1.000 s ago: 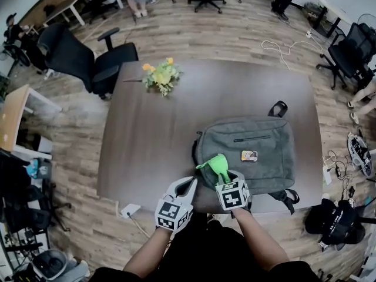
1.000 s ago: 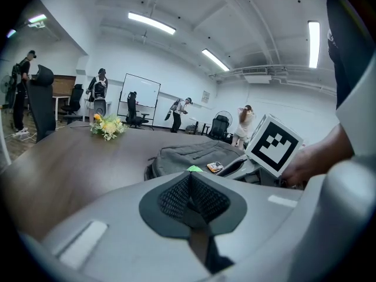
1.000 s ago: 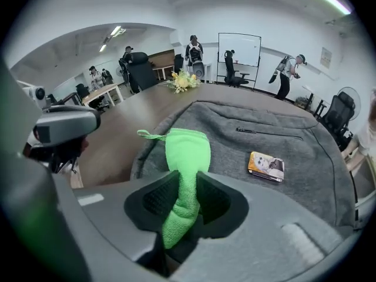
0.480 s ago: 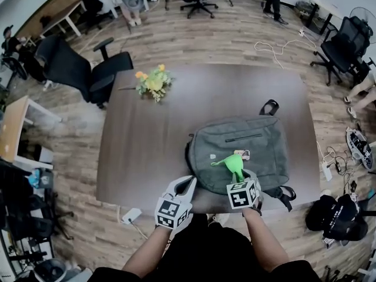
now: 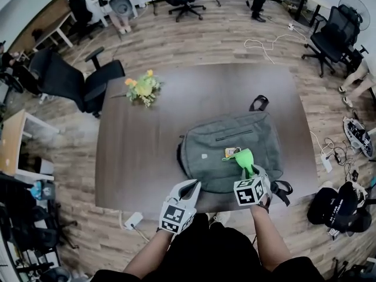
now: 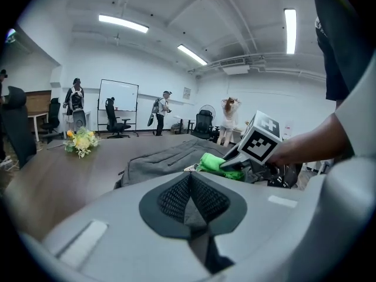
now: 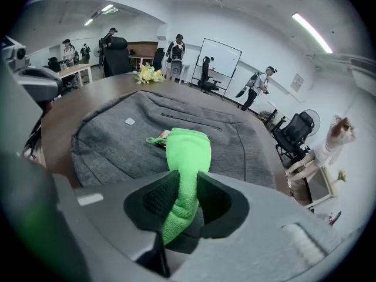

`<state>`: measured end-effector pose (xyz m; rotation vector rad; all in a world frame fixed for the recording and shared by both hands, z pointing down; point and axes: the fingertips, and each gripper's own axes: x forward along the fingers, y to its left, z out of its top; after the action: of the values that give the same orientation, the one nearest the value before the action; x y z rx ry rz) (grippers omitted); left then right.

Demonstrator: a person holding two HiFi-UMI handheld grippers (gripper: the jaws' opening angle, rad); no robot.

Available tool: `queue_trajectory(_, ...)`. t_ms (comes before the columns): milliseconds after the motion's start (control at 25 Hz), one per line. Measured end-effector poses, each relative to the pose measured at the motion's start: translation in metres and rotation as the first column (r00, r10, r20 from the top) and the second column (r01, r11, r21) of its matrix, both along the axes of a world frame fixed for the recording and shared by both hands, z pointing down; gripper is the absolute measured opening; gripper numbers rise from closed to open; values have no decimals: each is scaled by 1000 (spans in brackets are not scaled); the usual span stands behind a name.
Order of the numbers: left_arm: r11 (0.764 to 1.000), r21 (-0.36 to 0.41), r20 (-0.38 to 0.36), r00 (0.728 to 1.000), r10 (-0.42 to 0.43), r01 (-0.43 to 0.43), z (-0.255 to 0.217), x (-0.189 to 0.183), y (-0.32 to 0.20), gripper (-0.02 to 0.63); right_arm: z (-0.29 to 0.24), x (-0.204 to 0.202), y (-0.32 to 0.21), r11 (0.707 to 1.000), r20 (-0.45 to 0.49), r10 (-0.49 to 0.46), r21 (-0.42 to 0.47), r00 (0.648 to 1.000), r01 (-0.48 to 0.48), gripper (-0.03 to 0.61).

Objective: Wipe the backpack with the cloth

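I am dragging the cloth [image 7: 188,151], clamped in my right tool [image 5: 251,173], across the backpack [image 5: 205,168], farther right than before, my left tool [image 5: 190,186] hanging closed and empty.

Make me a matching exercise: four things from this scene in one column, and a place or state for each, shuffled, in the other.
Column one:
1. cloth
2. backpack
3. flowers
4. left gripper

Column two:
A. shut, empty
B. lying flat on the table
C. standing at the far left of the table
D. pinched in the right gripper

Pairs: 1-D, 2-B, 3-C, 4-A.
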<state>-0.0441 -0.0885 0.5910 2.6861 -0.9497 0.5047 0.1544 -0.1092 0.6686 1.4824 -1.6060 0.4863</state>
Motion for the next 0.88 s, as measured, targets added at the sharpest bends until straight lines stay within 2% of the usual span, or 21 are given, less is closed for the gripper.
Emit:
queue_trajectory(120, 1000, 7, -5, 1000, 12, -12, -2, 5, 0, 18, -2, 19, 1, 1000, -22, 24, 2, 999, -24, 103)
queue_trajectory(280, 1000, 4, -6, 1000, 8, -8, -2, 6, 1, 18, -10, 57, 5, 998, -101, 62, 20, 993, -61, 101)
queue_trajectory(520, 1000, 6, 0, 1000, 10, -10, 1, 8, 2, 18, -28, 96, 8, 991, -148, 126, 71, 981, -117, 103)
queue_trajectory(720, 1000, 8, -7, 1000, 17, -17, -1, 16, 4, 18, -36, 113, 10, 981, -83, 175, 98, 981, -167, 103)
queue_trajectory(880, 1000, 20, -10, 1000, 8, -8, -2, 17, 4, 18, -43, 125, 12, 978, -105, 186, 119, 977, -173, 103)
